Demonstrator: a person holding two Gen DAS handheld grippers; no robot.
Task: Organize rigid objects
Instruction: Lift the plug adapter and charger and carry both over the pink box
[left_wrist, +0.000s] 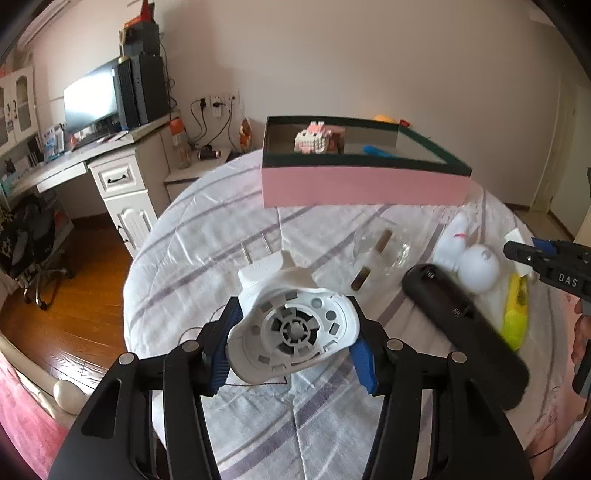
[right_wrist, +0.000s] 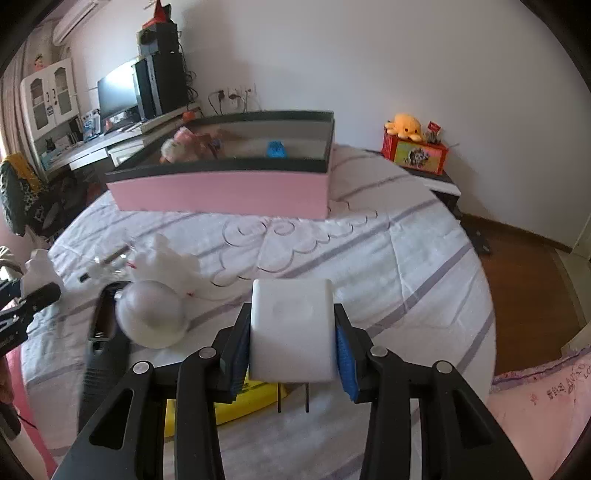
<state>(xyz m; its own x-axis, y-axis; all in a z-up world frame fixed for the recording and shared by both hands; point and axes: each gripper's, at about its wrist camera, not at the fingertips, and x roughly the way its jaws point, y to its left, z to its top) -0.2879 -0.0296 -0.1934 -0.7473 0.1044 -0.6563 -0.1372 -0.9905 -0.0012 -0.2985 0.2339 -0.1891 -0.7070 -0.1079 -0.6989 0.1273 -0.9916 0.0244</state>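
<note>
My left gripper (left_wrist: 291, 345) is shut on a white round plug-in device (left_wrist: 291, 328) with two prongs, held above the white quilt. My right gripper (right_wrist: 291, 347) is shut on a white square plug adapter (right_wrist: 291, 325) with prongs pointing down. A pink box with a dark rim (left_wrist: 362, 181) stands at the back; it also shows in the right wrist view (right_wrist: 221, 192). It holds a pink-white block toy (left_wrist: 314, 138) and a blue item (right_wrist: 276, 149). A black remote (left_wrist: 465, 328), a white bulb-like toy (left_wrist: 478, 267) and a yellow item (left_wrist: 515, 314) lie on the quilt.
A clear glass piece (left_wrist: 380, 251) lies mid-quilt. A white desk with a monitor (left_wrist: 92, 99) and a chair (left_wrist: 33, 236) stand left. A red box with a yellow plush (right_wrist: 413, 147) sits on a dark stand at right. Wood floor surrounds the bed.
</note>
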